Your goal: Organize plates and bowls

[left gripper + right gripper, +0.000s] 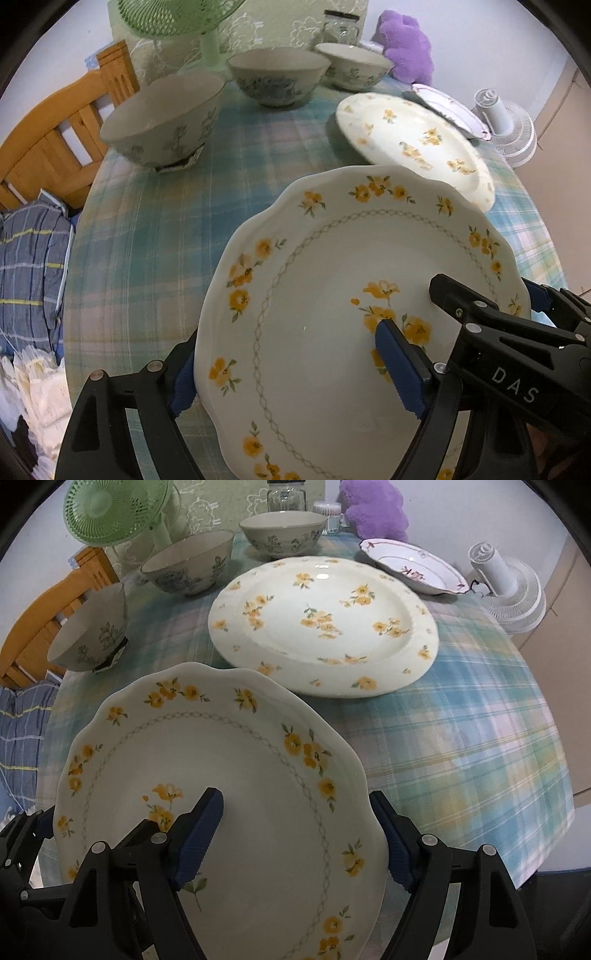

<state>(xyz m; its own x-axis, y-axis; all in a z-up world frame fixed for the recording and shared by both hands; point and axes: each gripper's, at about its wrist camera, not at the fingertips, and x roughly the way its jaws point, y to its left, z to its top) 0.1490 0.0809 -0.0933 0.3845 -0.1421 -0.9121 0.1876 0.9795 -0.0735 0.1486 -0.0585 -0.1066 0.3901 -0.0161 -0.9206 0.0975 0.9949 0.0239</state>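
Note:
A scalloped plate with yellow flowers [332, 314] [229, 812] is held above the near table edge by both grippers. My left gripper [291, 365] is shut on its left rim, one finger over the face, one under. My right gripper [295, 834] is shut on its right rim the same way. A large round yellow-flower plate [325, 627] [413, 144] lies beyond it. A pink-flower plate [413, 566] [448, 107] sits at the far right. Three grey-flower bowls [88, 627] [188, 566] [282, 531] stand along the left and back.
The table has a plaid cloth [461, 738]. A green fan [114, 509], a glass jar [286, 494] and a purple plush toy [373, 506] stand at the back. A white fan [513, 594] is at the right edge. A wooden chair [55, 144] stands left.

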